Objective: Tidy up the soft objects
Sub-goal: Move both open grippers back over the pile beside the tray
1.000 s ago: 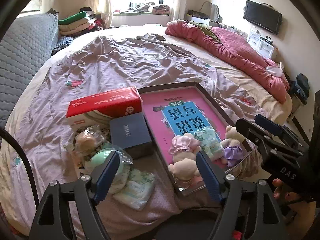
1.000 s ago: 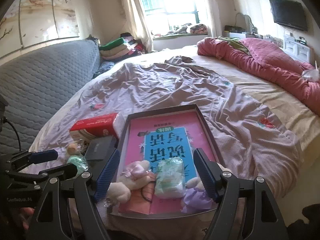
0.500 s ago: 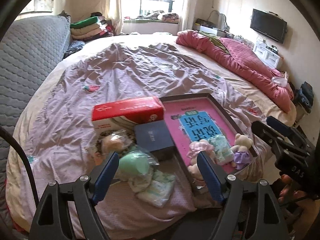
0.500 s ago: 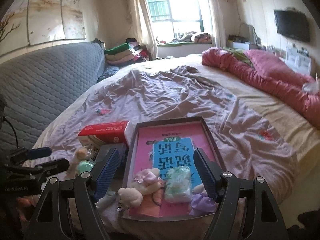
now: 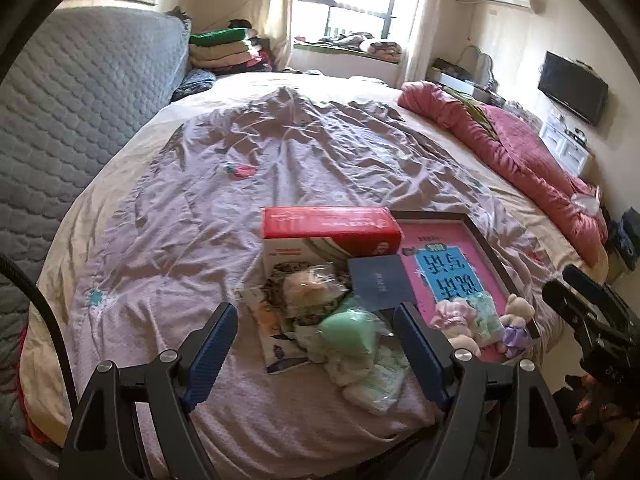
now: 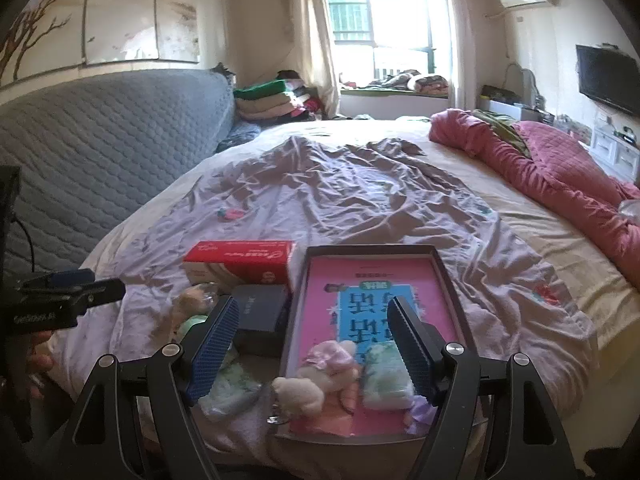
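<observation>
My left gripper [image 5: 316,354] is open and holds nothing. It hovers over a pile on the bed: a green soft ball in plastic wrap [image 5: 350,330], a peach one [image 5: 310,286], and pale tissue packs [image 5: 372,380]. My right gripper [image 6: 312,344] is also open and holds nothing, above the near end of a dark tray [image 6: 372,250]. The tray holds a pink book, a plush with a pink bonnet [image 6: 320,372], a tissue pack [image 6: 386,376], and a purple plush half hidden behind the right finger. The same tray [image 5: 486,240] lies at the right of the left wrist view.
A red box [image 5: 328,226] and a dark blue box [image 5: 380,284] sit between the pile and the tray. A printed booklet [image 5: 276,340] lies under the pile. The lilac sheet [image 5: 280,152] stretches beyond, with a pink quilt [image 5: 520,148] at right and a grey padded headboard [image 6: 100,152] at left.
My left gripper has drawn back and swung left, so the pile now sits between its fingers and the tray has slid right. My right gripper has backed off slightly; both stay open.
</observation>
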Action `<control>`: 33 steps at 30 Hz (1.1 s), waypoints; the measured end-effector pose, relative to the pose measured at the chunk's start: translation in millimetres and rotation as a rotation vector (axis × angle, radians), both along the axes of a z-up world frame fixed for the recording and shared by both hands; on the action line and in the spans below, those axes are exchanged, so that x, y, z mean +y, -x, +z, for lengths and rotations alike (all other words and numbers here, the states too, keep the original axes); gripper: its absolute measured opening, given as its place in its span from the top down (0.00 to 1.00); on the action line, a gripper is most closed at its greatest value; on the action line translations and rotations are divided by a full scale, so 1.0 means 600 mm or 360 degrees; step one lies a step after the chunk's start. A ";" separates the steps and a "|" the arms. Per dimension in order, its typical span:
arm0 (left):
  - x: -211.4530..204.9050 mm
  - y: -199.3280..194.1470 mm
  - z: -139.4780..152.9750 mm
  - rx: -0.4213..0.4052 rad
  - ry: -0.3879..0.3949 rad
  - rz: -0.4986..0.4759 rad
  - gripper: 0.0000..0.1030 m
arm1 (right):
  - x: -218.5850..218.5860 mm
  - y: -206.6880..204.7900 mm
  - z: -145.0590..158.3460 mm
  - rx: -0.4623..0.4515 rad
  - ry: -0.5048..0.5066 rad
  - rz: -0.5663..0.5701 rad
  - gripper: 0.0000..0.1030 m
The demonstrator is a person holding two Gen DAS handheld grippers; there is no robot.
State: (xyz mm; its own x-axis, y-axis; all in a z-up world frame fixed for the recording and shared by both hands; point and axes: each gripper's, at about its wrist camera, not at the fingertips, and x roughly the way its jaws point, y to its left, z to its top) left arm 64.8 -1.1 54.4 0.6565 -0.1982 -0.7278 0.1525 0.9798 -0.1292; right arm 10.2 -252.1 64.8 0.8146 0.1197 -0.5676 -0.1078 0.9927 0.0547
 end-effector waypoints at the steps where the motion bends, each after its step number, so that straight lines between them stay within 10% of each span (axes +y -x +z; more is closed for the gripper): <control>1: 0.005 0.000 -0.001 0.0000 -0.0001 0.0009 0.22 | 0.004 0.000 0.001 -0.0002 0.0005 0.0009 0.24; 33: 0.047 -0.061 -0.094 0.0198 0.0103 0.0053 0.22 | 0.153 -0.041 -0.091 0.0172 0.0187 0.0366 0.24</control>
State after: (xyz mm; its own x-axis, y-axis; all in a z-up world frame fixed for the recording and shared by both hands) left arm 101.3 27.0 -2.1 0.5691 -0.2270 -0.7903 0.0993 0.9731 -0.2080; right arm 34.5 -160.1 9.9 0.7076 0.2224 -0.6707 -0.3307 0.9431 -0.0361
